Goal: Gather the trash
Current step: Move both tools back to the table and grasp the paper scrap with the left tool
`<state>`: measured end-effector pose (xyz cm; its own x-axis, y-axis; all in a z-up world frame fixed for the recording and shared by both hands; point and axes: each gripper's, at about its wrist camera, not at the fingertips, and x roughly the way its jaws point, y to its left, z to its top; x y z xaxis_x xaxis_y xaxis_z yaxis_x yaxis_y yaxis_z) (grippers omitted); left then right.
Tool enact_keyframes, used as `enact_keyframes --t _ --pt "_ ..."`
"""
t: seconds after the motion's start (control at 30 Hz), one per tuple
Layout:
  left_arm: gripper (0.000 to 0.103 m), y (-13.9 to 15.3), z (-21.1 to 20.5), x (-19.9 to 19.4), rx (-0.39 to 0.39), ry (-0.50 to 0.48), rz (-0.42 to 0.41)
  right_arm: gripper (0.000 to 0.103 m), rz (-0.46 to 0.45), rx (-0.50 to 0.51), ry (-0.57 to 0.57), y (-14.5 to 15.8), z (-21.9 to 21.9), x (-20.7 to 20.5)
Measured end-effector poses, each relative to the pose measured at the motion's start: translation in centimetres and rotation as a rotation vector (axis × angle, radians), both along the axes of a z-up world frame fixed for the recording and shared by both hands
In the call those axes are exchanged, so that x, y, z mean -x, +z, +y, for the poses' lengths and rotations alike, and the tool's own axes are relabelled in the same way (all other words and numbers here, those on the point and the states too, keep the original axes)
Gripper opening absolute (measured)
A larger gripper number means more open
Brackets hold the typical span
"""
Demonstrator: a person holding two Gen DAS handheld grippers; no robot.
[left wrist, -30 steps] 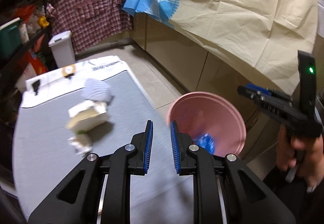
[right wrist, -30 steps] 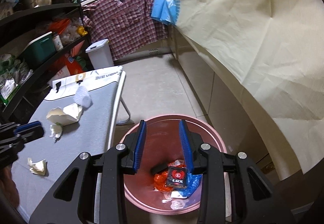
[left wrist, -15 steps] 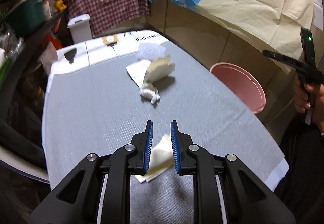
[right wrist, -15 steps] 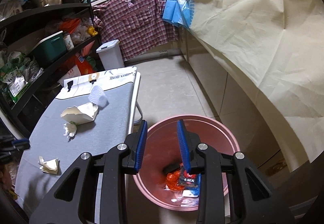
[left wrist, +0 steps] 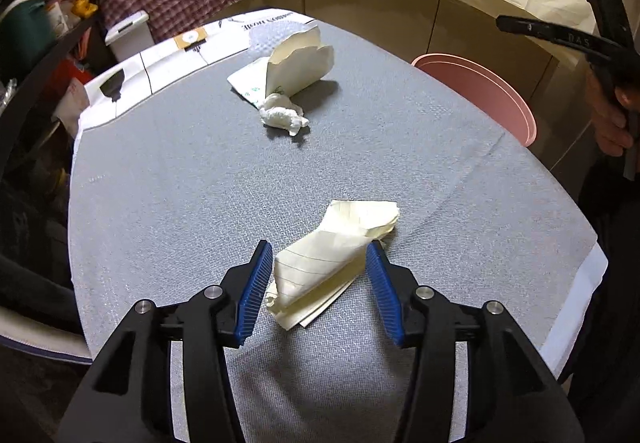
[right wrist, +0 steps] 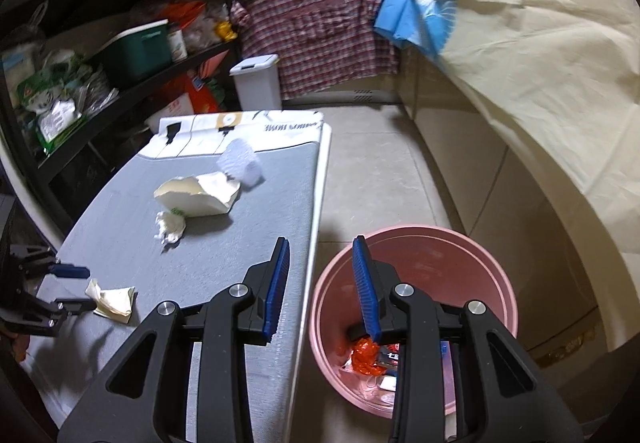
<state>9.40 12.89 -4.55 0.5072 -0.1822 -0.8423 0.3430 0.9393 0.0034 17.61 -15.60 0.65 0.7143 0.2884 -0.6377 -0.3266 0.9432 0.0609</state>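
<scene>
A folded cream paper [left wrist: 336,243] lies on the grey table [left wrist: 160,203], between the jaws of my left gripper [left wrist: 318,245]. Those jaws are opening and the blue pads [left wrist: 254,287] do not press the paper. From the right wrist view the same paper [right wrist: 114,301] sits by the left gripper [right wrist: 80,287]. My right gripper [right wrist: 321,255] hangs empty with its jaws apart, over the table's edge and the rim of the pink bin [right wrist: 416,239]. Wrappers [right wrist: 364,357] lie in the bin. A crumpled tissue [left wrist: 282,115], a cream paper box [left wrist: 300,63] and a white ribbed cup [right wrist: 240,163] lie farther along the table.
The pink bin [left wrist: 480,83] stands on the tiled floor right of the table. A hand [left wrist: 612,119] holds the right gripper's handle. Dark shelves [right wrist: 120,43] run along the left. A white lidded bin [right wrist: 258,81] stands past the table's far end. A cream sheet [right wrist: 540,63] covers the cabinets.
My left gripper swung from the pink bin to the table and sank to the folded paper, and its jaws widened around it. My right gripper shifted left toward the table's edge.
</scene>
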Motion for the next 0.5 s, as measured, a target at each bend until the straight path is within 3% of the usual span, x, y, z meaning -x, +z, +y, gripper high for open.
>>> enact_keyframes --t 0.07,0.13,0.33,0.5 --pt "0.025 -0.2 0.1 -0.4 0.006 0.006 0.021 0.034 0.012 0.003 0.015 -0.4 0.7 -0.3" --pt "0.019 -0.3 0.2 -0.6 0.015 0.007 0.034 0.034 0.025 -0.011 0.027 -0.6 1.2 -0.7" --pt "0.008 0.1 0.7 -1.2 0.029 0.031 0.031 0.034 0.045 -0.021 0.074 -1.2 3.2 -1.3" --pt "0.007 1.4 3.0 -2.2 0.058 0.155 -0.005 0.034 0.044 -0.047 0.118 -1.1 5.2 -2.1"
